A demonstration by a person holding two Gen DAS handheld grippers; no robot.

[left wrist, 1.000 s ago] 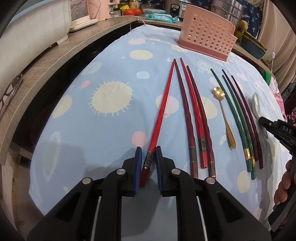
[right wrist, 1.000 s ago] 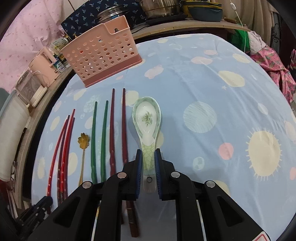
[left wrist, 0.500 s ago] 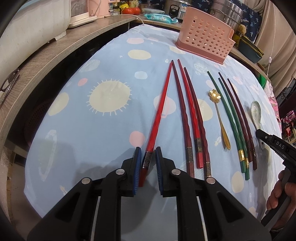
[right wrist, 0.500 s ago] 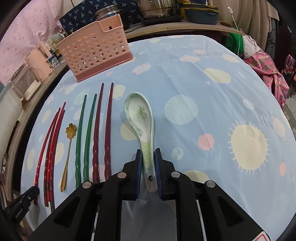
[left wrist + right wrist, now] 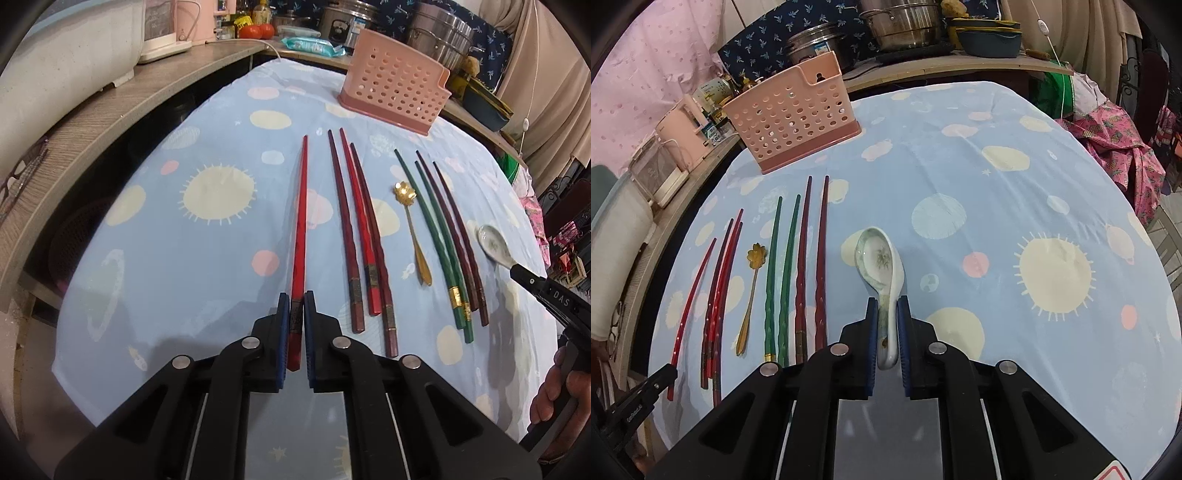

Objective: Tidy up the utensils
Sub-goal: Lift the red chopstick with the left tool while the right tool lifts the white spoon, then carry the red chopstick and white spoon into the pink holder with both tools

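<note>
My left gripper (image 5: pixel 296 295) has its jaws closing, and the blue pads press on the handle end of a bright red chopstick (image 5: pixel 301 206) that points toward the pink perforated basket (image 5: pixel 395 98). Three more red and dark red chopsticks (image 5: pixel 360 229) lie just right of it. Beyond them come a gold flower spoon (image 5: pixel 412 229), a green pair (image 5: pixel 432 229) and a maroon pair (image 5: pixel 454 229). My right gripper (image 5: pixel 887 300) is shut on the handle of a white ceramic spoon (image 5: pixel 879 262), held right of the chopstick rows. The basket (image 5: pixel 792 114) stands at the table's far side.
A blue cloth with suns and planets (image 5: pixel 1015 206) covers the table. A grey counter (image 5: pixel 92 122) with appliances runs along the left edge, pots stand behind the basket, and pink fabric (image 5: pixel 1123 155) hangs off the right. A hand (image 5: pixel 565 387) holds the right gripper.
The left jaws narrowed onto the red chopstick, and its far tip swung left, away from its neighbours. The right gripper carried the ceramic spoon rightward, away from the maroon chopsticks.
</note>
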